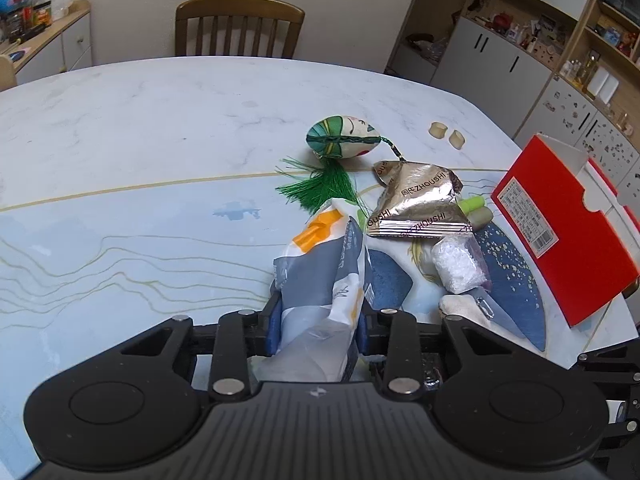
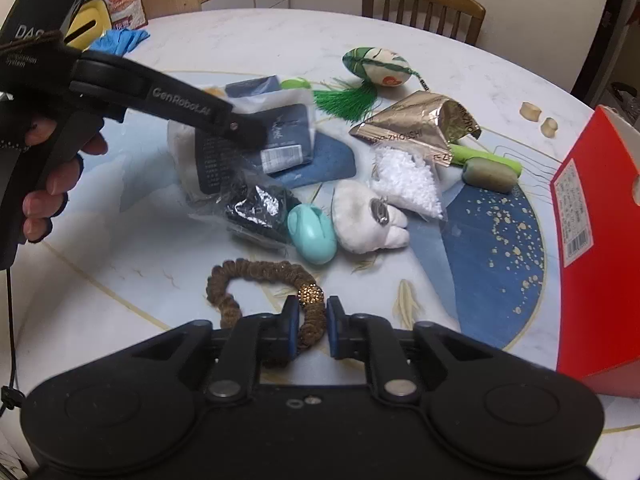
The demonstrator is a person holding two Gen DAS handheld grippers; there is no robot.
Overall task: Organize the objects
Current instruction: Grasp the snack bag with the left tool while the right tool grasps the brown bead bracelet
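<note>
The plastic packet (image 1: pixel 320 276), grey, white and orange, sits clamped between the blue pads of the left gripper (image 1: pixel 319 322), whose jaws are closed to the packet's width; the right wrist view shows that gripper's arm reaching in from 10 o'clock over the same packet (image 2: pixel 256 136) at the left of the pile, its fingertips hidden there. Only the right wrist view shows the brown beaded bracelet (image 2: pixel 272 292), lying on the table (image 2: pixel 280 40) at 6 o'clock with its gold bead; the right gripper (image 2: pixel 312 330) stands narrowly open, one side of the bracelet passing between its pads. Beyond at 12 o'clock lie a teal egg-shaped thing (image 2: pixel 312 234), a white plush (image 2: pixel 366 218), a bag of white beads (image 2: pixel 408 186), a gold foil wrapper (image 2: pixel 420 124) and a painted egg with a green tassel (image 2: pixel 378 66). A red box (image 2: pixel 596 232) stands at 3 o'clock.
</note>
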